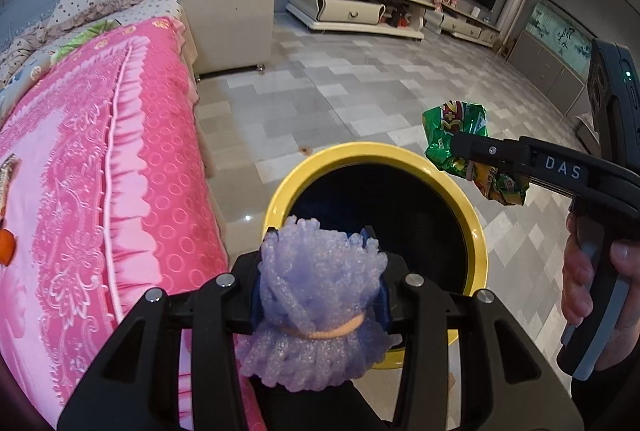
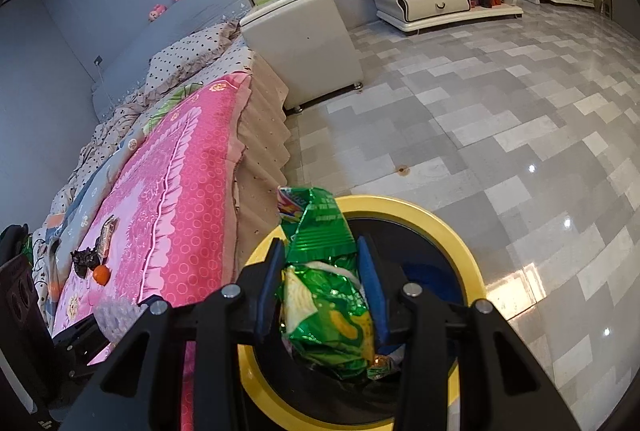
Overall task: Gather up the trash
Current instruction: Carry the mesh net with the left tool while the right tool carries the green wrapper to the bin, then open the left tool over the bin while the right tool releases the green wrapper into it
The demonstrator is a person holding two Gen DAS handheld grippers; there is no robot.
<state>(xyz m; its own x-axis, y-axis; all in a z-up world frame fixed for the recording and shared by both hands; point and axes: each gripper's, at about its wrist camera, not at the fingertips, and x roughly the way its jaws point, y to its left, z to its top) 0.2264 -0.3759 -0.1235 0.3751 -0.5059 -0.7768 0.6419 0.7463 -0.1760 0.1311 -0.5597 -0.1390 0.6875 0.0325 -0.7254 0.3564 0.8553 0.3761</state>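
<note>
My left gripper (image 1: 320, 243) is shut on a purple foam fruit net (image 1: 320, 279), held just over the near rim of a yellow-rimmed bin (image 1: 478, 231) that stands on the floor beside the bed. My right gripper (image 2: 320, 251) is shut on a crumpled green snack wrapper (image 2: 324, 295) above the same bin (image 2: 460, 235). In the left wrist view the right gripper (image 1: 456, 145) comes in from the right with the wrapper (image 1: 456, 127) over the bin's far right rim, and a hand (image 1: 592, 279) grips its handle. The bin's inside is dark.
A bed with a pink cover (image 1: 100, 159) runs along the left, close to the bin. On the cover (image 2: 180, 191) lie an orange (image 2: 101, 274), dark scraps (image 2: 84, 259) and a wrapper (image 2: 107, 231). A white cabinet (image 1: 228, 19) and a low TV stand (image 1: 352, 5) stand beyond the tiled floor (image 1: 360, 87).
</note>
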